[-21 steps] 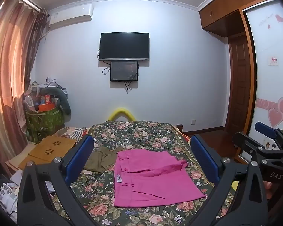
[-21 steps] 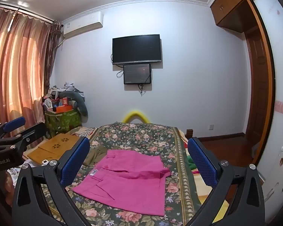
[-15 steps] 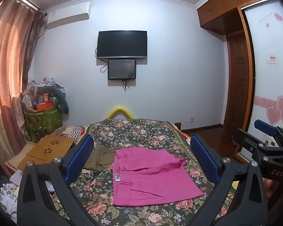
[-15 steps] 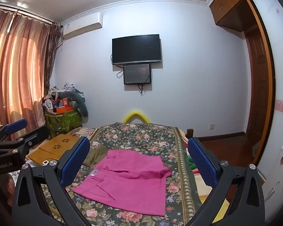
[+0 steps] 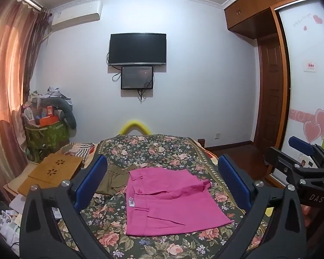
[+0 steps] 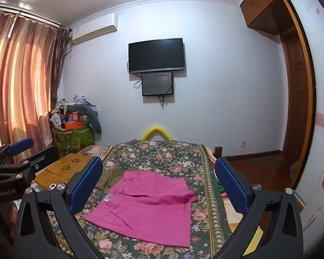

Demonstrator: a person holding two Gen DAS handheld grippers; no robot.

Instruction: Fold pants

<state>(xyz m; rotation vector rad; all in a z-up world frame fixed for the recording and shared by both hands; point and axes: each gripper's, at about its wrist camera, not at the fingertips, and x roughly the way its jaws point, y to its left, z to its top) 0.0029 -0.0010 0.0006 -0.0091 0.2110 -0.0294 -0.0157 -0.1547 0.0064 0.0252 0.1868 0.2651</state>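
Note:
Pink pants [image 5: 168, 202] lie folded flat on the floral bed cover [image 5: 153, 151], seen also in the right wrist view as the pink pants [image 6: 149, 207]. My left gripper [image 5: 162, 183] hangs above and short of them, jaws wide open and empty. My right gripper [image 6: 159, 185] is likewise wide open with nothing between its blue pads [image 6: 86, 185]. Each gripper shows at the edge of the other's view: the right gripper [image 5: 302, 164] at the right, the left gripper [image 6: 13, 164] at the left.
An olive garment [image 5: 114, 179] lies beside the pants on their left. A wooden lap tray [image 5: 51, 170] sits at the bed's left edge, with a full green basket [image 5: 45, 136] behind it. Wardrobe doors [image 5: 308, 86] stand on the right; curtains [image 6: 19, 90] on the left.
Both grippers have stayed open and empty. The left wrist view has drifted slightly, the room shifting a little; the pants lie unchanged.

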